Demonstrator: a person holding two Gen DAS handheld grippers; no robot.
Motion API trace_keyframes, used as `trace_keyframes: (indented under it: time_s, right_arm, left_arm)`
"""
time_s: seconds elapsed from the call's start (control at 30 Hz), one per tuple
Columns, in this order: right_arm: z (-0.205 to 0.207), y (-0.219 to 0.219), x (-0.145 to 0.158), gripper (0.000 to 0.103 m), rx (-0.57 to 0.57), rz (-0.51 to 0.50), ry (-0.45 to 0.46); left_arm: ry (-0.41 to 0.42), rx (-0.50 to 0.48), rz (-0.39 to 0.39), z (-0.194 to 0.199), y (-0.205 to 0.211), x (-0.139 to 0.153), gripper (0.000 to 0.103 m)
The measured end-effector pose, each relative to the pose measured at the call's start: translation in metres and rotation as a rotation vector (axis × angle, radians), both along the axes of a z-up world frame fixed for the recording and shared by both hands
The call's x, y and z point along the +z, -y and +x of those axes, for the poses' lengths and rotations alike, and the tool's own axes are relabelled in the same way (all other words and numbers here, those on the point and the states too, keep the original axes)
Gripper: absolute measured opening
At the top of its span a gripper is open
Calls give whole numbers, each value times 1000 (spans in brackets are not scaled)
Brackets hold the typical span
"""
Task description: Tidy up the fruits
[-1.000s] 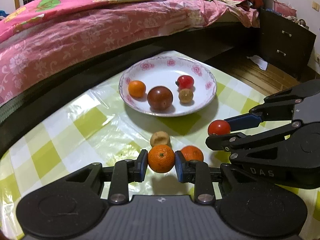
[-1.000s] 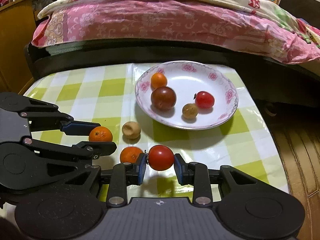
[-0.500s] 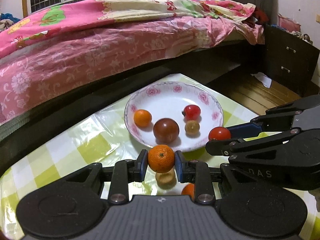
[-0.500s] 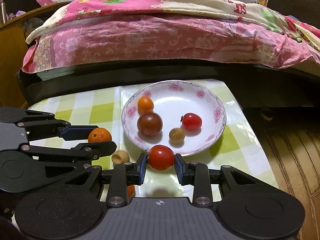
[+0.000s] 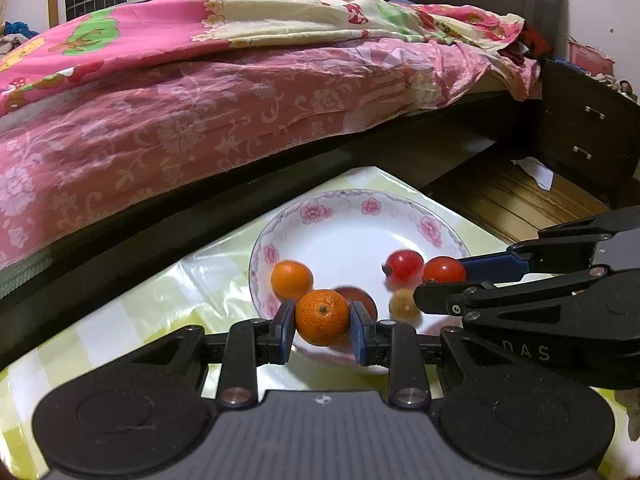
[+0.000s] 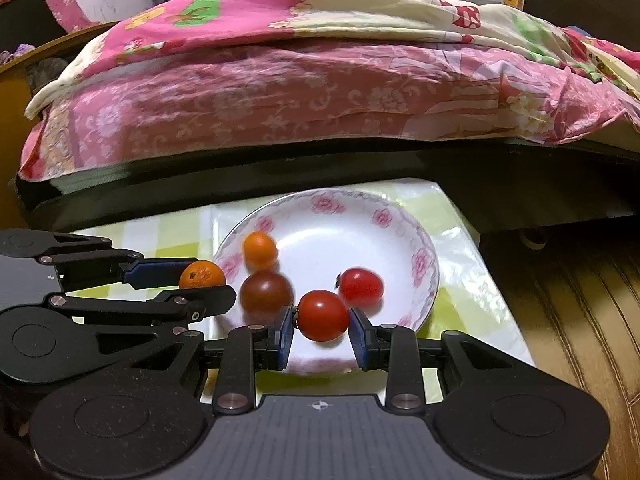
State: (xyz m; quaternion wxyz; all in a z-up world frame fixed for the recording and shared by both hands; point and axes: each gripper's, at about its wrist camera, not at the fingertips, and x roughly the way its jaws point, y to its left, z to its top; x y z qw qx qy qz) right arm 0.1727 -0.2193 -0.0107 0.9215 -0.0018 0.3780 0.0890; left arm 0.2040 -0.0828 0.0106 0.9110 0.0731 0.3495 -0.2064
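Note:
My left gripper [image 5: 322, 318] is shut on an orange mandarin [image 5: 322, 317] and holds it over the near left rim of the white flowered plate [image 5: 360, 204]. My right gripper [image 6: 322, 317] is shut on a red tomato [image 6: 323, 315] over the plate's near side [image 6: 420, 260]. In the plate lie a small orange [image 5: 291, 280], a dark tomato [image 6: 266, 292], a red tomato [image 6: 361, 286] and a small tan fruit [image 5: 403, 305]. The right gripper with its tomato shows at the right of the left wrist view [image 5: 443, 271]. The left gripper with the mandarin shows at the left of the right wrist view [image 6: 202, 275].
The plate stands on a low table with a green and white checked cloth [image 5: 120, 320]. A bed with pink bedding [image 5: 200, 100] runs close behind the table. A dark dresser [image 5: 588, 136] and wooden floor [image 6: 580, 320] lie to the right.
Both grippers have risen and moved forward with their fruits, from above the cloth to above the plate's near rim. The loose fruits on the cloth have dropped out of view.

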Motion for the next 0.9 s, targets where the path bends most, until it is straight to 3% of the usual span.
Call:
trace_keyframes:
  time_s: [0.47,0.9]
  right_arm:
    - [44,18,-11,28,-19,0,7]
    - [55,17,-17,31,-26,0,33]
  left_arm:
    - [0,-21,38,36,19,-5,36]
    - [-8,-3,33,46,20,-14,36]
